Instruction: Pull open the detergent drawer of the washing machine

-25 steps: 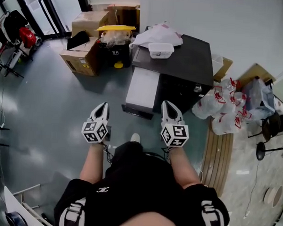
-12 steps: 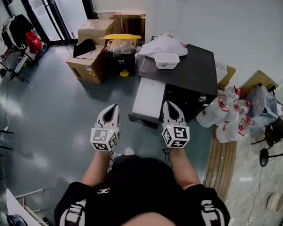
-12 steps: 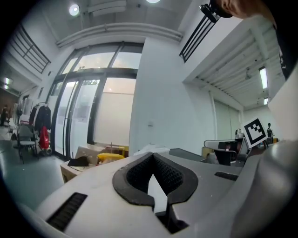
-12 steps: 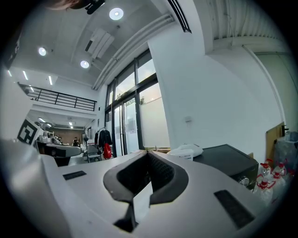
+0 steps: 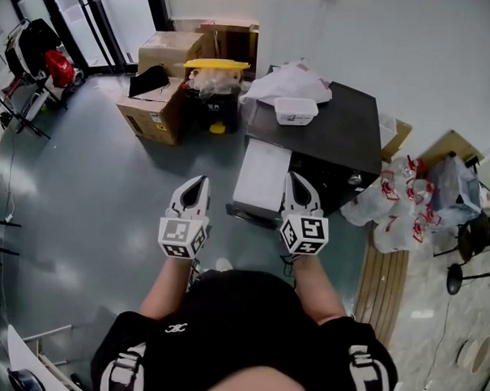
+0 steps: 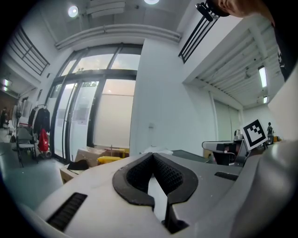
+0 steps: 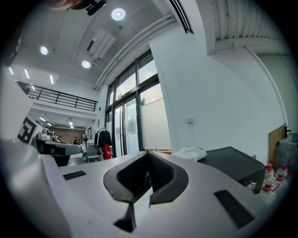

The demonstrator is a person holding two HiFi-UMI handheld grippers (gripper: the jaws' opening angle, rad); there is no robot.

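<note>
The washing machine [image 5: 337, 126] is a dark box against the white wall, seen from above in the head view. A white flat panel [image 5: 262, 175] juts out from its front toward me. My left gripper [image 5: 198, 183] is shut and empty, held level over the grey floor left of that panel. My right gripper [image 5: 295, 178] is also shut and empty, its tip over the panel's right edge in front of the machine; contact cannot be told. The right gripper view shows the machine's dark top [image 7: 233, 160] ahead to the right, beyond the meeting tips [image 7: 148, 152].
A white tub [image 5: 296, 110] and a white bag [image 5: 286, 81] lie on the machine. Cardboard boxes [image 5: 156, 106] and a yellow-lidded bin [image 5: 216, 66] stand to its left. Red-printed plastic bags [image 5: 398, 213] pile at its right. Glass doors line the far left.
Both grippers have risen and drawn nearer to the machine's front. The left one has also rolled a little. Both stay shut.
</note>
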